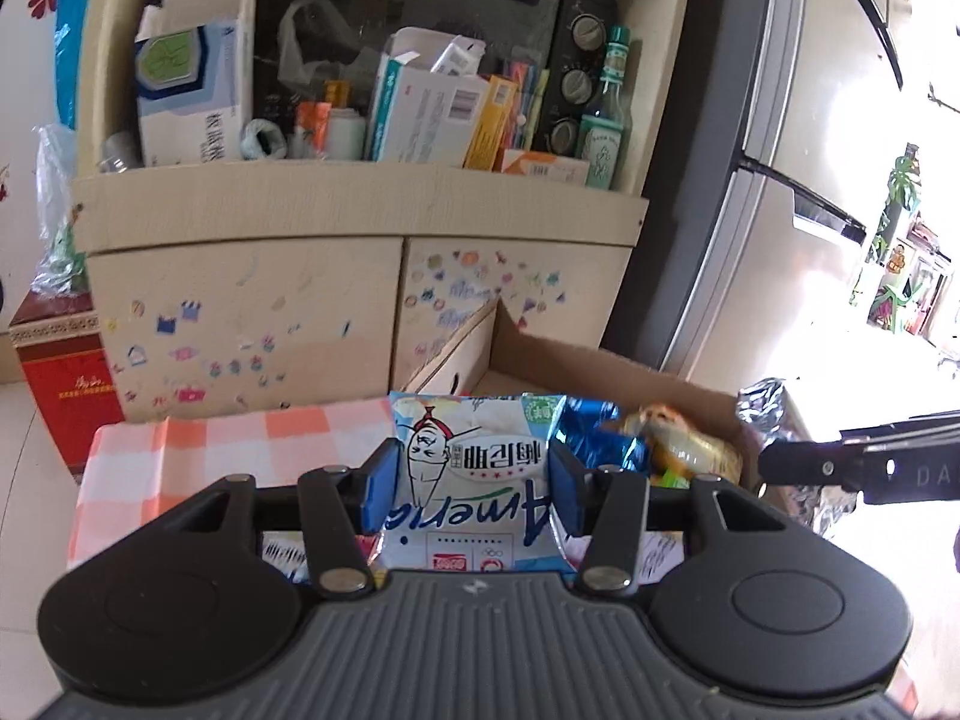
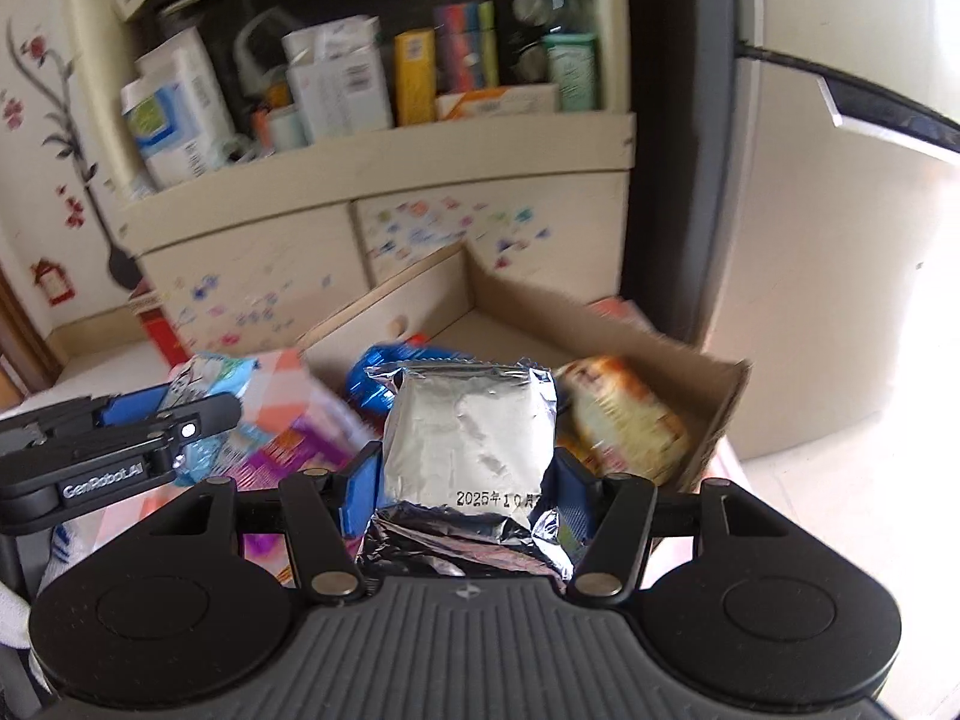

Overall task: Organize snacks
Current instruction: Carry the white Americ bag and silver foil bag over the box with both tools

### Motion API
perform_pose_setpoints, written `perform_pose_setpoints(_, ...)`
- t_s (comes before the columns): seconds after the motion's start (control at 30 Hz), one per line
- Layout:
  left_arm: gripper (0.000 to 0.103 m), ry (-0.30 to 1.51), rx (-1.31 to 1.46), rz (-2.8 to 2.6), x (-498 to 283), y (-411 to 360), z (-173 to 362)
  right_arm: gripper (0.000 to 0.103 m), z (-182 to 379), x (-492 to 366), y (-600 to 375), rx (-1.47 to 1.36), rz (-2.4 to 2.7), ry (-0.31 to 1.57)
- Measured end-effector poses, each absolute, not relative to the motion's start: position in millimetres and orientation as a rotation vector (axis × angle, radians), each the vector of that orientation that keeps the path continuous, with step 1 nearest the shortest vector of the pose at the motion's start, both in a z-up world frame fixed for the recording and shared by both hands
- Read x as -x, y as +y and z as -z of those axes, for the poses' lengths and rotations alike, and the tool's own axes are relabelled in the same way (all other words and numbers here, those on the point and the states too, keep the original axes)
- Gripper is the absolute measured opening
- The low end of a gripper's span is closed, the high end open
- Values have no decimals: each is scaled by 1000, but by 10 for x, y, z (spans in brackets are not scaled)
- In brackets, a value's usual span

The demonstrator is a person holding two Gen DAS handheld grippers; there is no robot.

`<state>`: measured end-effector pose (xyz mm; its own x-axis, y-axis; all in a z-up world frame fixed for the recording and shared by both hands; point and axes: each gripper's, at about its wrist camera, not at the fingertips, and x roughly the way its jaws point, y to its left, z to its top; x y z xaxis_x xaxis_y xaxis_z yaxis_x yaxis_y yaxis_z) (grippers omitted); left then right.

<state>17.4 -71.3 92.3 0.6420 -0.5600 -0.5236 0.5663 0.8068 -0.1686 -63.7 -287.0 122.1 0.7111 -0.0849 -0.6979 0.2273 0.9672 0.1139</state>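
Your left gripper (image 1: pixel 474 489) clamps the white-blue snack pack (image 1: pixel 474 480), just left of the cardboard box (image 1: pixel 600 360). Your right gripper (image 2: pixel 465 486) pinches the silver foil pack (image 2: pixel 468 432) in front of that box.

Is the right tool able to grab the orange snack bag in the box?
Probably not yet: the right tool is already shut on a silver packet. The orange bag lies uncovered in the box.

Left gripper (image 1: pixel 474 483): blue fingers (image 1: pixel 379 483) pressed against both sides of a white snack packet (image 1: pixel 474 480), held level. Right gripper (image 2: pixel 465 489): fingers (image 2: pixel 362 492) clamped on a silver foil packet (image 2: pixel 468 438), just beside the left.
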Motion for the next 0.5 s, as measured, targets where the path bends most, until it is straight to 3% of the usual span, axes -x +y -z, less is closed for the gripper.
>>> perform_pose_setpoints(0.5,50,566,-46,756,-477,-1379,-957,66,-1177,366,-3256,-278,303,761)
